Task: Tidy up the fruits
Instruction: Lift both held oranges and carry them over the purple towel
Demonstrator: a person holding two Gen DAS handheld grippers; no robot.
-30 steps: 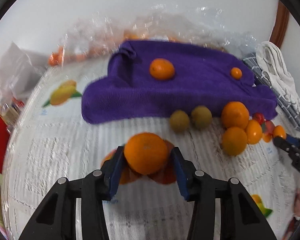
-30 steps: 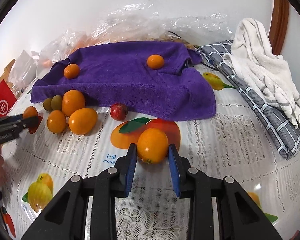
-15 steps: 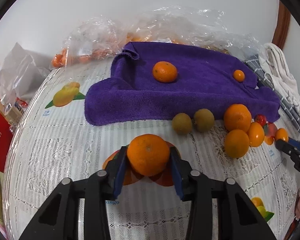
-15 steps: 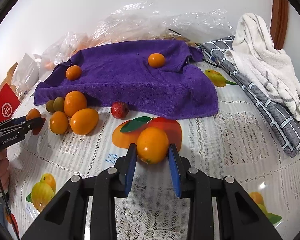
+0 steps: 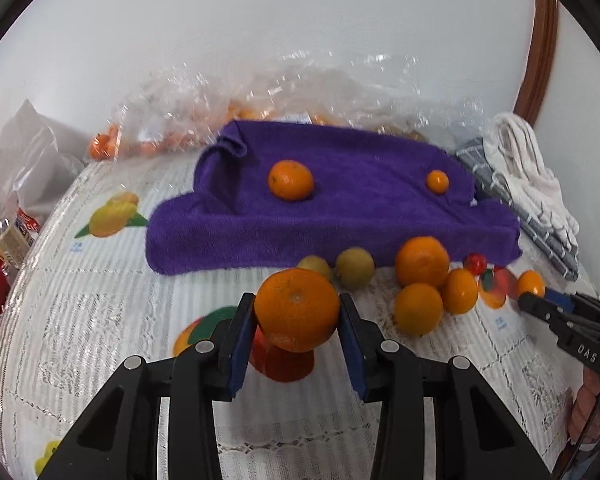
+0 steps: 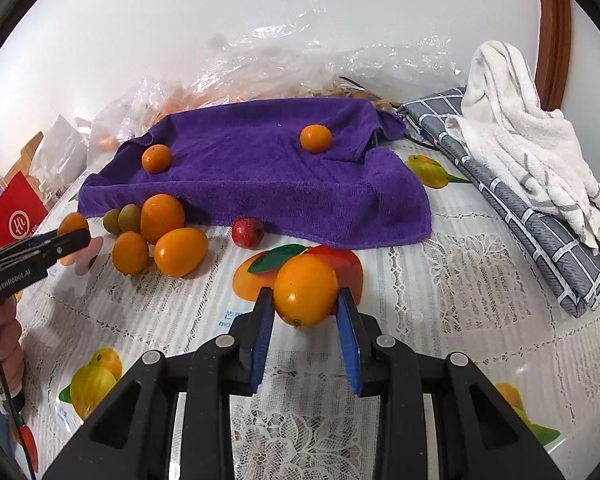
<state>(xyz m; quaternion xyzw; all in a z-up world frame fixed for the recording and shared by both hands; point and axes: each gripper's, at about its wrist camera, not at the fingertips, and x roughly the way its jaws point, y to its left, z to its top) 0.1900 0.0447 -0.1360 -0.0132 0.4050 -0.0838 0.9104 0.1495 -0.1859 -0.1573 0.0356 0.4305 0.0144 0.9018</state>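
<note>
My left gripper (image 5: 297, 307) is shut on a round orange (image 5: 297, 312), held just above the tablecloth. My right gripper (image 6: 305, 295) is shut on an oval orange fruit (image 6: 305, 290), also clear of the table. A purple towel (image 6: 260, 176) lies behind with two small oranges (image 6: 156, 158) (image 6: 316, 138) on it. In front of the towel's left part sits a cluster of oranges (image 6: 162, 218), two greenish fruits (image 6: 129, 217) and a small red fruit (image 6: 247, 232). The left gripper (image 6: 70, 236) shows at the right wrist view's left edge.
Crumpled clear plastic bags (image 6: 300, 68) with more fruit line the wall behind the towel. A grey checked cloth (image 6: 540, 232) and a white towel (image 6: 520, 132) lie at the right. A red box (image 6: 18, 216) stands at the left. The lace tablecloth (image 6: 440, 280) has printed fruit.
The left jaws have closed onto the round orange, and the left view has tipped upward with the fruit off the cloth. The right gripper keeps its oval fruit and has hardly moved.
</note>
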